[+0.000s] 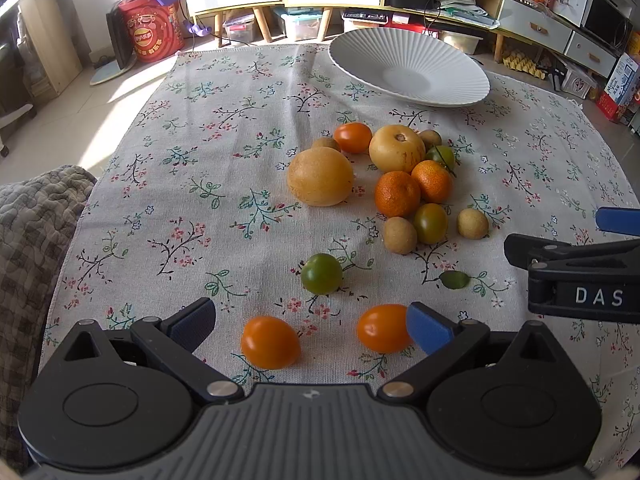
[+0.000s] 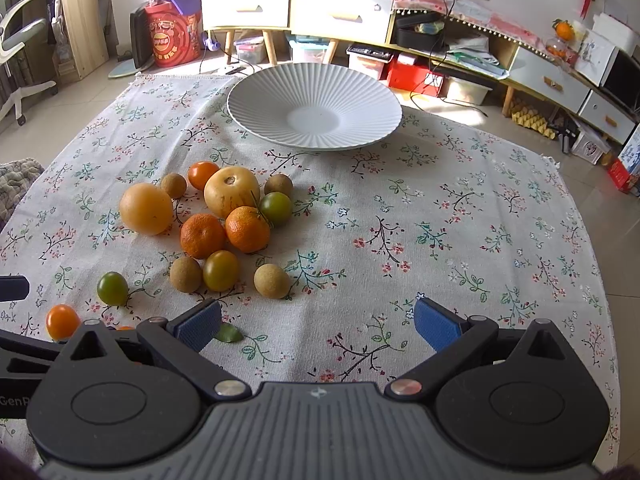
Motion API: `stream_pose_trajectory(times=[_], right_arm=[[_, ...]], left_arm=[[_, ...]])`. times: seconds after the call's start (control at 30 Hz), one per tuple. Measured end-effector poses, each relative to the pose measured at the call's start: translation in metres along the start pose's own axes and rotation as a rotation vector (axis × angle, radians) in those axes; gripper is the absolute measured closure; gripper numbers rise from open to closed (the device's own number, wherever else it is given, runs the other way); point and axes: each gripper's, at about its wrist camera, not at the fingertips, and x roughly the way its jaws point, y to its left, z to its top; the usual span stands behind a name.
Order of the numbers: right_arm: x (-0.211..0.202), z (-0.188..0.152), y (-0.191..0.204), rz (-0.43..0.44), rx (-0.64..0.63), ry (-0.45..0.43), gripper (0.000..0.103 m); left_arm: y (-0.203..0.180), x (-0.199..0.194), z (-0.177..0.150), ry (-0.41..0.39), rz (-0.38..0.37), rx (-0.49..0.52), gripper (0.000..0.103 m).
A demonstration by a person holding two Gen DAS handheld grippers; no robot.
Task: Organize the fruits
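Observation:
A white ribbed plate (image 1: 408, 68) (image 2: 316, 106) stands empty at the far side of the floral tablecloth (image 1: 224, 160). Fruit lies in a loose pile: two large yellow pears (image 1: 320, 176) (image 2: 231, 191), two mandarins (image 1: 397, 194) (image 2: 202, 236), brown longans (image 1: 400, 235) (image 2: 272, 281) and small tomatoes. My left gripper (image 1: 311, 326) is open low over the cloth, with two orange tomatoes (image 1: 270, 342) (image 1: 382, 328) between its fingers and a green tomato (image 1: 321, 273) just beyond. My right gripper (image 2: 318, 322) is open over bare cloth, right of the pile.
A loose green leaf (image 2: 228, 334) lies by the right gripper's left finger. A quilted cushion (image 1: 36, 232) borders the table's left edge. Cabinets, boxes and a red drum (image 1: 154, 32) stand on the floor beyond the table. The right gripper's body (image 1: 580, 276) shows at the left view's right edge.

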Motion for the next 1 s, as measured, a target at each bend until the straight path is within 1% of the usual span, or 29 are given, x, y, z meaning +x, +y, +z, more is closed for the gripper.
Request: stream_pose_trajectory(times=[0.27, 0.47, 1.0], right_arm=[[0.0004, -0.0002, 0.0001, 0.0, 0.0, 0.002, 0.0], [0.0001, 0.0005, 0.0004, 0.0, -0.001, 0.003, 0.0], [0.0006, 0.0005, 0.0007, 0.0, -0.001, 0.005, 0.0]], left_arm=[[0.0022, 0.0016, -0.0005, -0.009, 0.005, 0.002, 0.004], [0.0012, 0.0014, -0.001, -0.025, 0.027, 0.013, 0.004], [0.0019, 0.0013, -0.0011, -0.033, 0.032, 0.017, 0.004]])
